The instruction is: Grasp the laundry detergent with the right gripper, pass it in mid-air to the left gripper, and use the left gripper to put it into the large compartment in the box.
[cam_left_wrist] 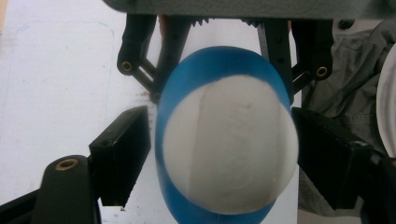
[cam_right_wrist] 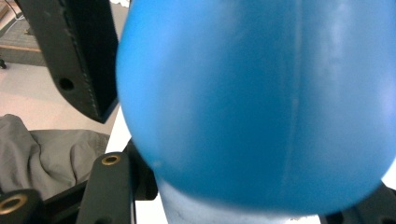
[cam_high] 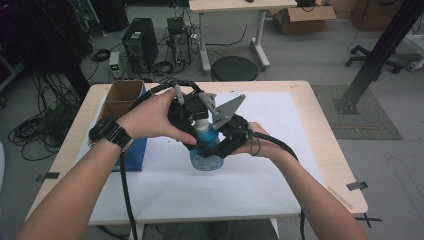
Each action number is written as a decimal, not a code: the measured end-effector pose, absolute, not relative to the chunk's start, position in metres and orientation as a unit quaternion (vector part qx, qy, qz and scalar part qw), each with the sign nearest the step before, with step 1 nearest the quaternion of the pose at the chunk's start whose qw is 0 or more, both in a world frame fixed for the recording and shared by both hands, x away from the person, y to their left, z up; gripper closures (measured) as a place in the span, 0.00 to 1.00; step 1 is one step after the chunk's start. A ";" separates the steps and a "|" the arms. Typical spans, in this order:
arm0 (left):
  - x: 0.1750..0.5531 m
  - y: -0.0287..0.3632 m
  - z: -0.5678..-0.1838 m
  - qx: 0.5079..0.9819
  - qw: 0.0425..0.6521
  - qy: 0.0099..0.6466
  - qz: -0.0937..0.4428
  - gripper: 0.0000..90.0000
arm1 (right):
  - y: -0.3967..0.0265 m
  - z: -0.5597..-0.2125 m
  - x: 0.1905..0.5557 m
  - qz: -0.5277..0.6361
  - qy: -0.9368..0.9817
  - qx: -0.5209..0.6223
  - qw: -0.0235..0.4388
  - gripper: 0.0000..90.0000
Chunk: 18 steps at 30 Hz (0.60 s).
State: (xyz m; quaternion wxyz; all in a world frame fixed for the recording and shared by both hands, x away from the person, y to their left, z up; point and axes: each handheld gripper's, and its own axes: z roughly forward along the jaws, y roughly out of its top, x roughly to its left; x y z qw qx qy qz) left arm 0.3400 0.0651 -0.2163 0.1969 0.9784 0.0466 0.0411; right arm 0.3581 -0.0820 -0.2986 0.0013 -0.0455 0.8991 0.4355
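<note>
A blue bottle with a white cap is held above the white mat at the table's middle. My right gripper comes in from the right and is shut on the blue body. In the left gripper view, that gripper clamps the bottle from the far side. My left gripper sits over the top. Its jaws flank the white cap. A narrow gap shows on the left side, so the left gripper is open.
An open cardboard box stands in a blue container at the table's left edge, close to the left forearm. Beyond the far edge are computer towers, cables and a second desk. Grey cloth lies below the table edge.
</note>
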 end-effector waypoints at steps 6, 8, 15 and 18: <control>0.339 0.064 -0.217 0.979 0.195 0.047 0.040 0.30 | -0.082 -0.299 0.358 0.435 0.899 -0.044 0.001 0.48; 0.340 0.063 -0.217 0.980 0.190 0.046 0.045 0.30 | -0.082 -0.299 0.358 0.435 0.900 -0.044 0.000 0.48; 0.339 0.062 -0.218 0.980 0.186 0.045 0.047 0.35 | -0.083 -0.299 0.358 0.436 0.899 -0.043 0.000 0.47; 0.339 0.062 -0.217 0.979 0.190 0.047 0.047 0.38 | -0.084 -0.299 0.358 0.436 0.899 -0.042 0.001 0.48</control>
